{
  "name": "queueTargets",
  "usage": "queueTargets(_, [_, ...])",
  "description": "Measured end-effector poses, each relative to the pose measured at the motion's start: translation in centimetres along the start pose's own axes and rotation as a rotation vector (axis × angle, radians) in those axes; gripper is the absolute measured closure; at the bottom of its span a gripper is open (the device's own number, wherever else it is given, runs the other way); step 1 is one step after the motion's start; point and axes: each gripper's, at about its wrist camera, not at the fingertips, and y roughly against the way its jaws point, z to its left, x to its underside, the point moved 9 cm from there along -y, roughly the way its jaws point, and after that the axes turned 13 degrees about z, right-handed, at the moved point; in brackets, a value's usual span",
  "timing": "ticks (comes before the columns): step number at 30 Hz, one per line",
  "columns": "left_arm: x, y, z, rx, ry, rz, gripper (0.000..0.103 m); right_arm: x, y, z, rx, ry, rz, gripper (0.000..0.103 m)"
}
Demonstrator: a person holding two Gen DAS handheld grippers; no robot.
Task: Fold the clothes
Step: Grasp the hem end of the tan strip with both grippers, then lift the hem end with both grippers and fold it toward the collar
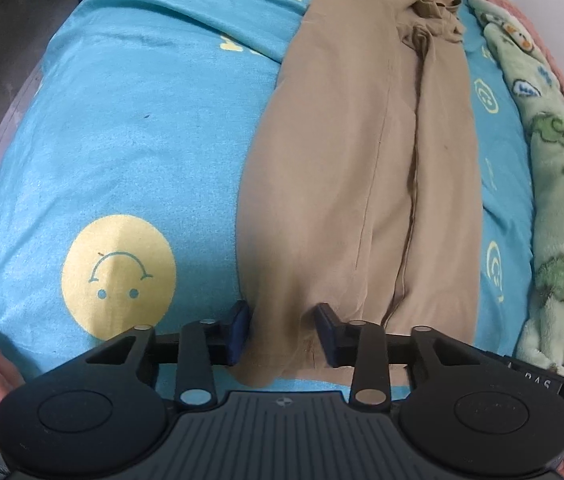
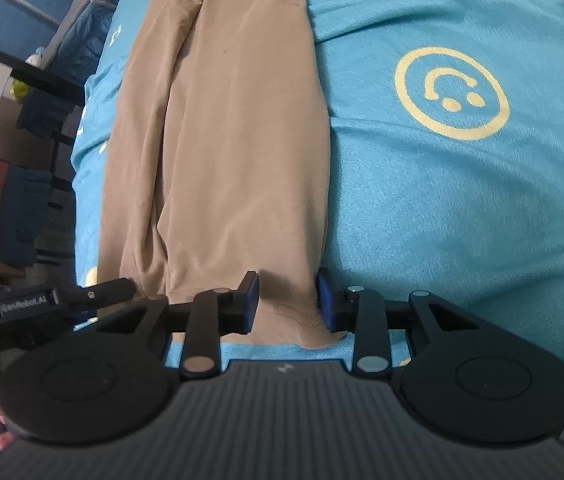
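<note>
Tan trousers (image 1: 361, 168) lie lengthwise on my blue smiley bedsheet (image 1: 122, 128), near a green blanket (image 1: 553, 184). My left gripper (image 1: 282, 332) straddles the near hem's left corner, fingers apart; my right gripper (image 2: 287, 300) brackets the right corner, also unclosed.

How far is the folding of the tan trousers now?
Done: the tan trousers lie lengthwise on the blue bedsheet, legs together. In hand: the left gripper and right gripper straddle the near end, jaws open. Left: the grasp and the crosswise folds.
</note>
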Motion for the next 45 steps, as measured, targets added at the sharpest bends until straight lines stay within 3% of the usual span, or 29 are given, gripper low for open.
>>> queueTargets(6, [0.0,0.4,0.0,-0.004,0.008,-0.016,0.09,0.1,0.0,0.4,0.025,0.032,-0.013,0.069])
queueTargets(12, [0.1,1.4,-0.1,0.008,0.004,-0.049,0.095,0.1,-0.4,1.3,0.054,0.086,-0.015,0.069])
queueTargets(13, [0.1,1.6,-0.1,0.017,0.006,-0.056,0.096,0.1,-0.4,1.5,0.055,0.1,-0.016,0.075])
queueTargets(14, [0.1,1.9,-0.1,0.032,0.009,-0.068,0.096,0.2,-0.4,1.6,0.057,0.11,-0.018,0.088])
queueTargets(18, [0.6,4.2,-0.7,0.136,0.027,-0.153,0.097,0.2,0.6,1.6,0.026,0.107,-0.054,0.094])
queueTargets(23, [0.7,7.4,-0.8,0.311,0.104,-0.286,0.098,0.3,4.4,1.6,-0.126,0.042,-0.149,0.096])
queueTargets(30, [3.0,12.5,-3.7,0.406,0.045,-0.346,0.098,1.4,12.2,1.5,-0.21,0.027,-0.325,0.096])
queueTargets(36, [8.0,16.4,-5.6,0.459,0.007,-0.393,0.098,4.6,17.4,1.8,-0.235,0.072,-0.411,0.097])
queueTargets(40, [11.5,16.4,-5.1,0.496,0.011,-0.382,0.098,7.6,19.1,1.4,-0.254,0.092,-0.426,0.097])
queueTargets(43, [12.4,16.1,-5.1,0.471,-0.013,-0.374,0.098,9.1,19.6,0.8,-0.267,0.087,-0.424,0.097])
queueTargets(45, [11.5,15.8,-5.4,0.449,-0.008,-0.366,0.098,9.0,19.8,0.7,-0.253,0.085,-0.426,0.097])
